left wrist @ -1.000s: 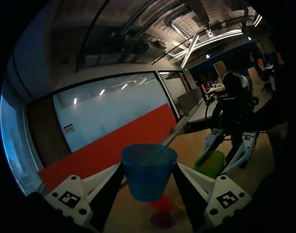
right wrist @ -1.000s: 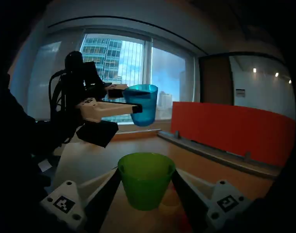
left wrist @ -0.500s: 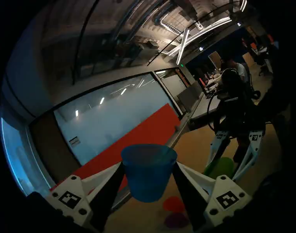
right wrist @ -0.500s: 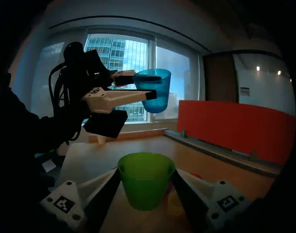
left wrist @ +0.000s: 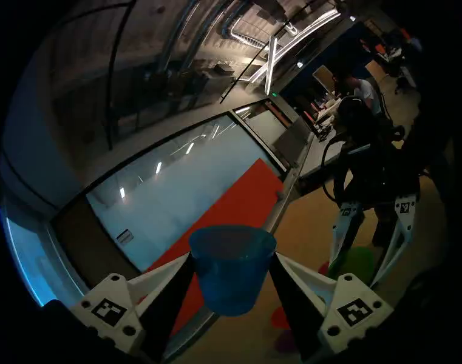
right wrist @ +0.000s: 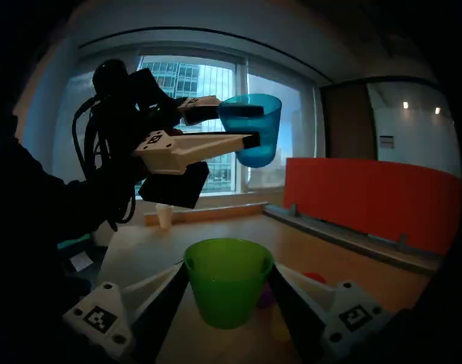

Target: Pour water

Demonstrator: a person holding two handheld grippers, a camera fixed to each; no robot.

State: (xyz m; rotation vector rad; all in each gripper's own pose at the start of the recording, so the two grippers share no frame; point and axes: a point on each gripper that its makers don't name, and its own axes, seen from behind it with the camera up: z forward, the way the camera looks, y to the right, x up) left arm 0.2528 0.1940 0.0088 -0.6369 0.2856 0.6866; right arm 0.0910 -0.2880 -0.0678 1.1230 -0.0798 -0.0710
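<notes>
**Left gripper view.** The left gripper (left wrist: 232, 266) has both fingers closed against the sides of a blue cup (left wrist: 232, 282), which sits between them with its mouth up. It cannot be told whether the cup holds water. Behind the cup an orange panel (left wrist: 234, 203) runs beneath a pale glass wall (left wrist: 170, 182). To the right is a wooden table (left wrist: 303, 233), with a red disc (left wrist: 280, 316) lying on it near the right finger. Farther right, the right gripper (left wrist: 355, 274) points downward, and a green cup (left wrist: 359, 261) is gripped between its two white fingers.

**Right gripper view.** A dark sleeve (right wrist: 42, 212) occupies the left side. Next to it the left gripper reaches in from the left, carrying the blue cup high above the table, close to upright and in front of a window (right wrist: 188, 85). A small white cup (right wrist: 164, 215) stands on the table below it, by the far edge. At lower centre the green cup is pinched on both sides by the right gripper's fingers. It is upright, lower than the blue cup and well apart from it. Small coloured pieces lie on the table just behind it, partly hidden.
</notes>
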